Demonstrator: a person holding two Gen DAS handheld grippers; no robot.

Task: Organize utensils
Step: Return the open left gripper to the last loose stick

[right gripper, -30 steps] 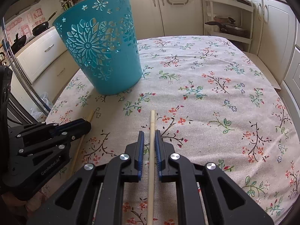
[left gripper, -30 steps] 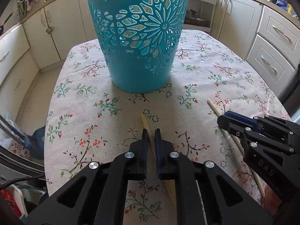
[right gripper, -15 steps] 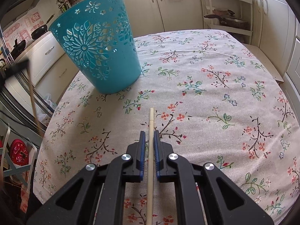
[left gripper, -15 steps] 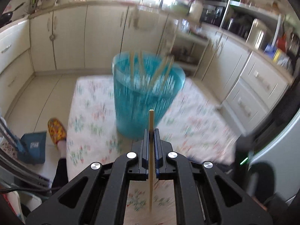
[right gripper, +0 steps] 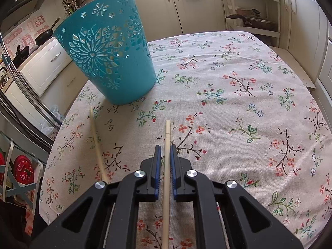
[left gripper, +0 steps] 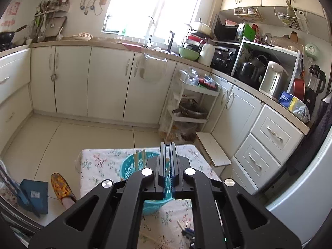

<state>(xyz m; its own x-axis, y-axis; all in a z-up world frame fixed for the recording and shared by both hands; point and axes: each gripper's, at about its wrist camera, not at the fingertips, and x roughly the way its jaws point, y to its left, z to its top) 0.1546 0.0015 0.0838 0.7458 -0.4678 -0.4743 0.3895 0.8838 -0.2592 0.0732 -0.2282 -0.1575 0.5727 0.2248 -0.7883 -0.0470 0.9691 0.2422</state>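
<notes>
1. Cream kitchen cabinets (left gripper: 108, 83) and a pale tiled floor are seen around a bench (right gripper: 228, 103) covered with a coarse woven cloth printed with small flowers and twigs.
2. The left tool (left gripper: 167, 161) is held high above the teal basket (left gripper: 128, 166), level and pointed across the room. Its black fingers are pressed close, with only a thin slit between the blue pads. Whether anything is pinched there cannot be told.
3. The right tool (right gripper: 165, 161) is held low over the cloth, on the near side of the teal basket (right gripper: 108, 62) and pointed past its right flank. Its fingers are slightly spread and straddle a chopstick (right gripper: 167, 141) that lies flat on the cloth, with a sliver of gap on the left side.
4. A white label is carried by a blue object (left gripper: 34, 195) on the floor left of the basket, but it is too small to be read.
5. The basket is made of plastic, round and tapered, and pierced with flower-shaped cut-outs. Pale wooden sticks (left gripper: 136, 161) are seen standing inside it.
6. A second thin, round wooden chopstick (right gripper: 96, 141) lies on the cloth just in front of the basket's base, apart from the straddled one.
</notes>
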